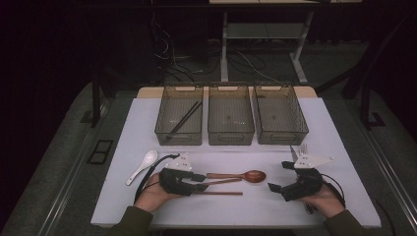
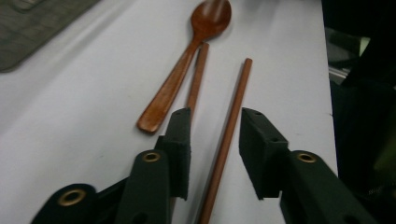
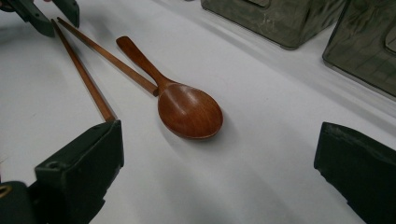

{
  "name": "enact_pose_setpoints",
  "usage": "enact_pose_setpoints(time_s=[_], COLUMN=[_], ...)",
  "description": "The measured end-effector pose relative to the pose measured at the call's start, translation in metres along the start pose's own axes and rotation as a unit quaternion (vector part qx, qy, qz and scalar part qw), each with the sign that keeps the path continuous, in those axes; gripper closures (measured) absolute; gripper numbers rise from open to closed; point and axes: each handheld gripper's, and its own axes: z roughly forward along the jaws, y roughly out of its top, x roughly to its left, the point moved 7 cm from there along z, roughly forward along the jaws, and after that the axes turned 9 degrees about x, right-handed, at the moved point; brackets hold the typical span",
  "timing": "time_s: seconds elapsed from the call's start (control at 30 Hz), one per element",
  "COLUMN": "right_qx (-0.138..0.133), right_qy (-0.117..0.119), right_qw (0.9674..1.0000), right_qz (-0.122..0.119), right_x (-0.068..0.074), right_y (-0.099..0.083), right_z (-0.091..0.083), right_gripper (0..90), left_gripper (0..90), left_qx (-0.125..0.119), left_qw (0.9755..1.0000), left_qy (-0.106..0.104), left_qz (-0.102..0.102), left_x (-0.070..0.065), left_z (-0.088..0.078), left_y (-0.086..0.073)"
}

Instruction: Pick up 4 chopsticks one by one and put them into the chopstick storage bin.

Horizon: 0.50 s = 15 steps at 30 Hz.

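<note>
My left gripper [image 1: 200, 181] sits low on the bench [image 1: 275, 206], jaws apart and straddling one wooden chopstick [image 2: 227, 135]; in the left gripper view the stick runs through the gap and neither pad touches it. The second chopstick [image 2: 197, 77] lies just beside the left pad, its far tip against the handle of the wooden spoon [image 2: 187, 70]. The spoon lies flat at mid-bench, bowl toward my right side.

My right gripper [image 1: 281, 177] has its jaws wide apart and grips nothing, aimed at the spoon bowl, which sits between the jaws but farther off in the right gripper view.

A white spoon [image 1: 142, 166] lies on the left of the bench, well apart from the wooden things. Three clear bins line the far edge: the left bin [image 1: 179, 114] holds a pair of dark chopsticks [image 1: 185, 119] lying diagonally; the middle bin [image 1: 230, 114] and the right bin [image 1: 281, 113] look bare inside.
</note>
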Motion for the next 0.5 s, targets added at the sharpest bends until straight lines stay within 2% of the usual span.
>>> enact_pose_setpoints(time_s=[0.33, 0.5], right_qx=[0.001, 0.001], right_qy=[0.001, 0.001], right_qw=[1.0, 1.0], right_qz=[-0.002, -0.001], right_x=[0.001, 0.001], right_y=[0.0, 0.0], right_z=[0.0, 0.001], right_gripper=[1.3, 1.4], left_gripper=[74.9, 76.6], left_qx=[0.031, 0.052], left_qw=[0.9994, 0.9984], left_qy=[-0.008, -0.002], left_qz=[0.014, 0.024], left_x=[-0.004, -0.004], left_z=[0.013, 0.018], left_y=[-0.006, -0.01])
